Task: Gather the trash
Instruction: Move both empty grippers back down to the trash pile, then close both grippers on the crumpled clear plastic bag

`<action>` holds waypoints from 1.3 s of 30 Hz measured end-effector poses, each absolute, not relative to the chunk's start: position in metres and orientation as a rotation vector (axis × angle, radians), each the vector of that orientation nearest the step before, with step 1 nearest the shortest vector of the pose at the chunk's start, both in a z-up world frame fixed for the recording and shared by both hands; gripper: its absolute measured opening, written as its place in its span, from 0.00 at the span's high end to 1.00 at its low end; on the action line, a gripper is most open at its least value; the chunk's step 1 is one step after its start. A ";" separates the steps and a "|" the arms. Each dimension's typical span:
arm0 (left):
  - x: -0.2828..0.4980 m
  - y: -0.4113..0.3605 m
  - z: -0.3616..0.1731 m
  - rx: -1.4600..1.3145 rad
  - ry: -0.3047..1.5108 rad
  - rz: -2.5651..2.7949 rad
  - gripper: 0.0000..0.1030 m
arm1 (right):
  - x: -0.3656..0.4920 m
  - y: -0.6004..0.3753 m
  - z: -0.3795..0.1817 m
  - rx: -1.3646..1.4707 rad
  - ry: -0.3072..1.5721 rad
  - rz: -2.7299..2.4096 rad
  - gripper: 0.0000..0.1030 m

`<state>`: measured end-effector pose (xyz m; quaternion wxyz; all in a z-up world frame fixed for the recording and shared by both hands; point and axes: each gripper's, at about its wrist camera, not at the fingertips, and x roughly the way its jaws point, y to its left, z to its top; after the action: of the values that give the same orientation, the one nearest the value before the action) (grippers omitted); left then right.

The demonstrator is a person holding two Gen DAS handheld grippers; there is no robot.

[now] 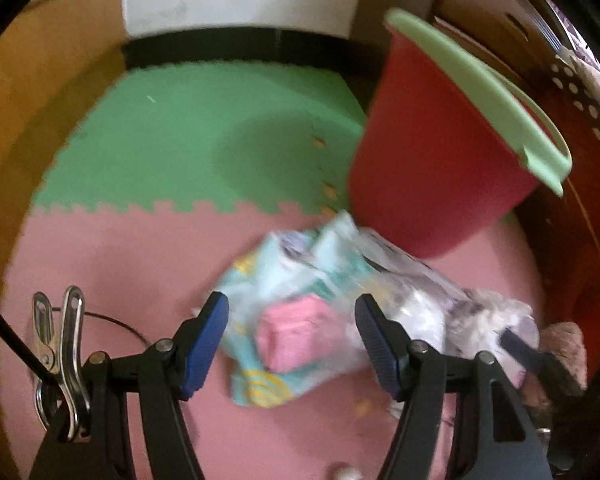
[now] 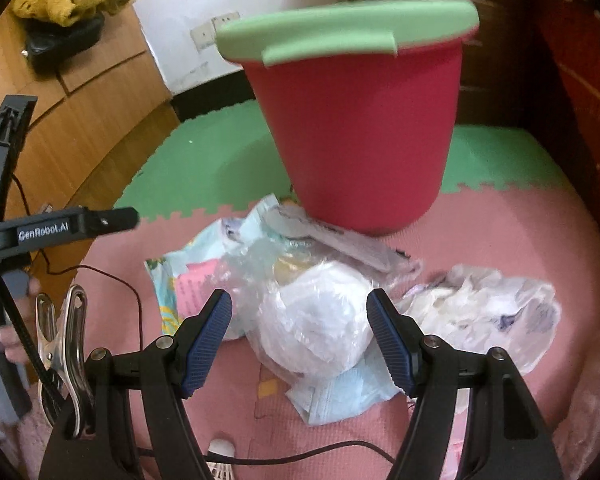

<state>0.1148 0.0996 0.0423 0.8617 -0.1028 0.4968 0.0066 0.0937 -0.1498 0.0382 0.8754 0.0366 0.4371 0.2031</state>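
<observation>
Spanning the trash pile point(image 2: 300, 312) on the pink mat point(image 2: 520, 240), the right gripper point(image 2: 300, 336) is held apart, empty. The left gripper point(image 1: 292, 344) is likewise spread above the pile. The red bin point(image 2: 360, 140) is set touching the pile's far edge, presumably for short transfers.

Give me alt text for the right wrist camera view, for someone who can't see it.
The open right gripper hovers over a clear bag of white tissue in a litter pile on a pink foam mat. Behind stands a red bucket with a green rim.
</observation>
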 end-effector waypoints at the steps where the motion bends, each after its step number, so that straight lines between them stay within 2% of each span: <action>1: 0.117 0.092 0.036 -0.227 1.057 -0.007 0.33 | 0.096 -0.151 0.032 0.083 0.926 0.419 0.31; 10: 0.122 0.046 0.002 -0.232 1.146 -0.133 0.35 | 0.119 -0.169 -0.007 0.194 1.018 0.376 0.31; 29: 0.122 0.029 -0.048 -0.173 1.194 -0.248 0.36 | 0.160 -0.176 -0.045 0.244 1.075 0.358 0.33; 30: 0.122 0.026 -0.050 -0.160 1.194 -0.254 0.39 | 0.161 -0.176 -0.048 0.248 1.080 0.359 0.33; 35: 0.128 0.024 -0.061 -0.180 1.223 -0.267 0.41 | 0.164 -0.173 -0.058 0.261 1.110 0.369 0.49; 39: 0.130 0.024 -0.068 -0.180 1.241 -0.272 0.43 | 0.165 -0.172 -0.064 0.306 1.126 0.389 0.58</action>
<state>0.1304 0.0244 -0.0677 0.8012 -0.0839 0.5788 -0.1267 0.1648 -0.1716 -0.0643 0.8168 0.1437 0.5281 0.1824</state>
